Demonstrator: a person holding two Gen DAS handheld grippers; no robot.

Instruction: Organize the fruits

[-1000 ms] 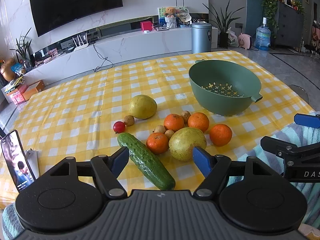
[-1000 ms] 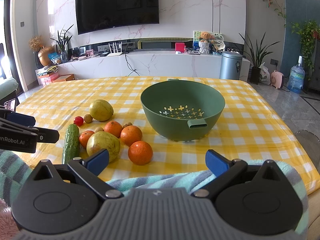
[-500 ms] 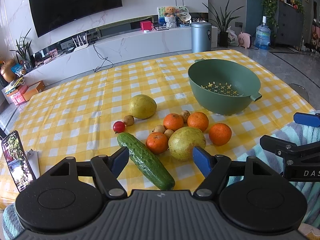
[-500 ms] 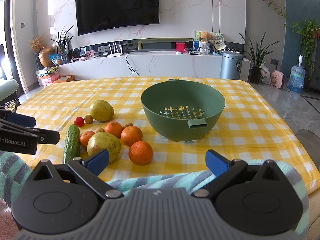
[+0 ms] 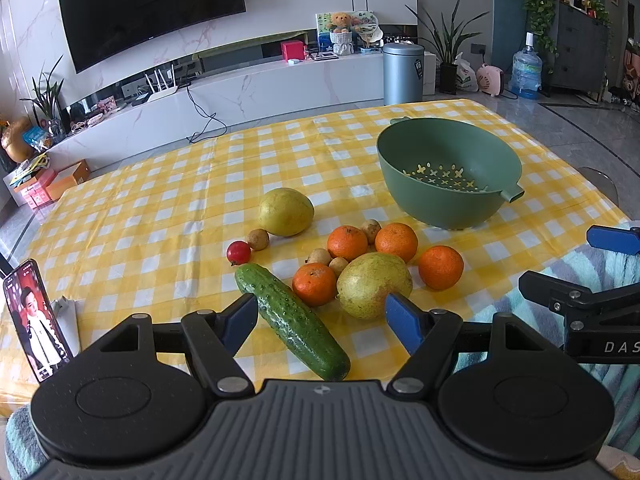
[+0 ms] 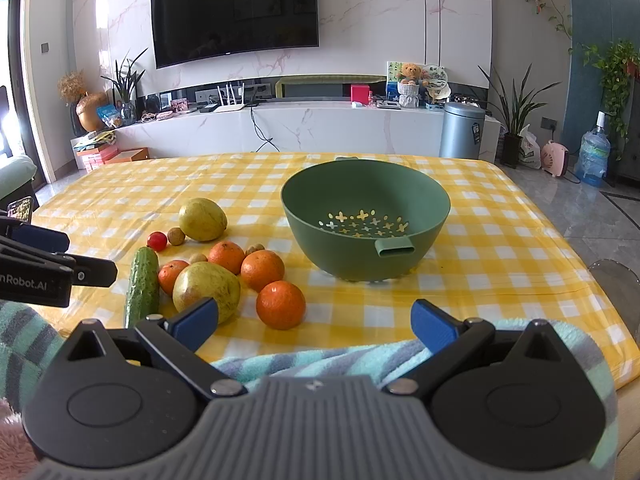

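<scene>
Nothing moved — left claw (image 5: 322,322) and right claw (image 6: 314,322) spread, empty; green bowl (image 6: 424,248) empty.

Phone (image 5: 34,320) propped upright at left edge of yellow checked tablecloth (image 5: 160,216), screen lit; striped teal towel (image 6: 320,360) over near edge; beyond the table: wall TV (image 6: 234,10), grey bin (image 6: 462,130), water jug (image 6: 594,154)

Left gripper (image 5: 322,318) and right gripper (image 6: 314,320) both level, side by side, jaws spread wide, nothing between the fingers.
</scene>
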